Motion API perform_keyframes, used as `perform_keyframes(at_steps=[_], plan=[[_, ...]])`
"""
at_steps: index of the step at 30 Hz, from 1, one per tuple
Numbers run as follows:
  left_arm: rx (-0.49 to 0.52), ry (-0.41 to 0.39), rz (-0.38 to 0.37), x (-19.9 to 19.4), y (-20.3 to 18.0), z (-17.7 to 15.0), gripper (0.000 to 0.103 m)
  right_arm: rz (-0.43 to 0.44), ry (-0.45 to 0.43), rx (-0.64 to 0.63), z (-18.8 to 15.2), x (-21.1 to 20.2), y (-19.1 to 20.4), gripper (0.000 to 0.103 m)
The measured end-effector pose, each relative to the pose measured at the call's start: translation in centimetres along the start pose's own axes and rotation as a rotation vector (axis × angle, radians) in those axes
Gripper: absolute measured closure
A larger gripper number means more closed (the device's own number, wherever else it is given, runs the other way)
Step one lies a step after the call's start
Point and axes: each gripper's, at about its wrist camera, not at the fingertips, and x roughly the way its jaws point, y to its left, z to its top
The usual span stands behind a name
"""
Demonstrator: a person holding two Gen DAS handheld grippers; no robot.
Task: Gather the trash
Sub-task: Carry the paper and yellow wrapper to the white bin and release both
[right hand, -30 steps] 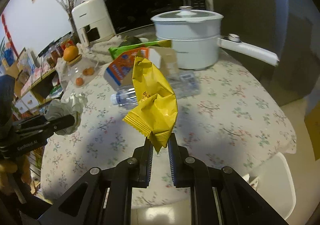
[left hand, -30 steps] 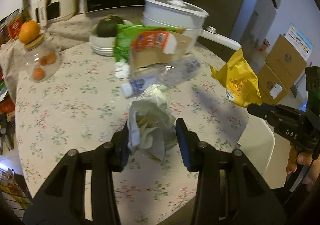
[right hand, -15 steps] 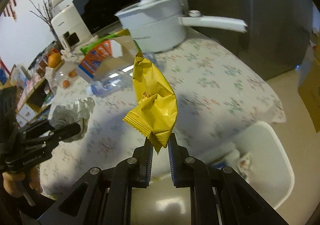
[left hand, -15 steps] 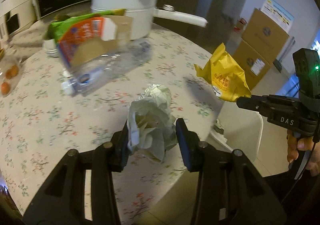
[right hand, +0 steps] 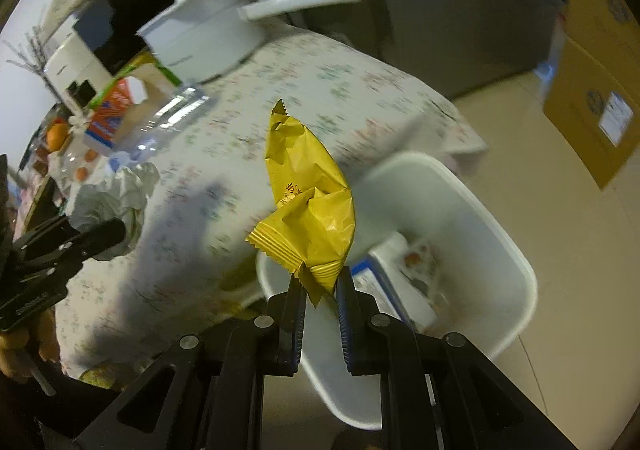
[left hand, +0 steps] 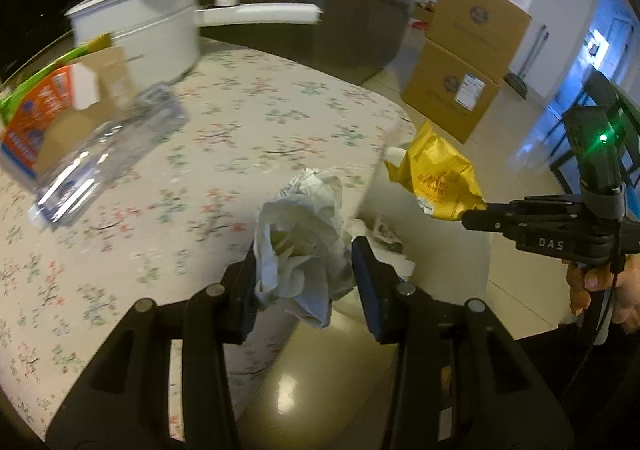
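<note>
Floral tablecloth (left hand: 248,118) covers the round table, with a white pot (left hand: 140,34), a torn carton (left hand: 52,110) and a clear bottle (left hand: 108,154) at ten o'clock in your left view. Your left gripper (left hand: 306,270) tilts steeply downward at the table's edge, its jaws partly apart and pressing on a crumpled paper wad (left hand: 304,234). Your right gripper (right hand: 320,310) also points steeply down, jaws nearly together, pinching the bottom seam of a yellow wrapper (right hand: 312,202) that stands upward above the white bin (right hand: 480,210). That bin sits on the floor just beside the table, toward four o'clock. Your right hand (left hand: 600,286) grips its handle at three o'clock.
</note>
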Motion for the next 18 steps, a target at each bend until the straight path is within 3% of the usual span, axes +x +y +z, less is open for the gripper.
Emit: perform_keyframes(at_steps=[9,12,14,18], plan=[[0.063,0.025,-0.057,2.3,-4.2,0.2,0.058,-0.035,0.050,0.065,-1.0,-0.1,-2.9,0.083],[0.079,0.035,-0.066,3.1,-5.2,0.3,0.058,-0.026,0.060,0.077,-1.2,-0.2,-3.2,0.074],[0.089,0.041,-0.070,3.5,-5.8,0.3,0.058,-0.036,0.054,0.075,-1.4,-0.5,-3.2,0.063],[0.101,0.051,-0.081,4.3,-6.5,0.4,0.058,-0.051,0.044,0.071,-1.7,-1.0,-3.5,0.058]])
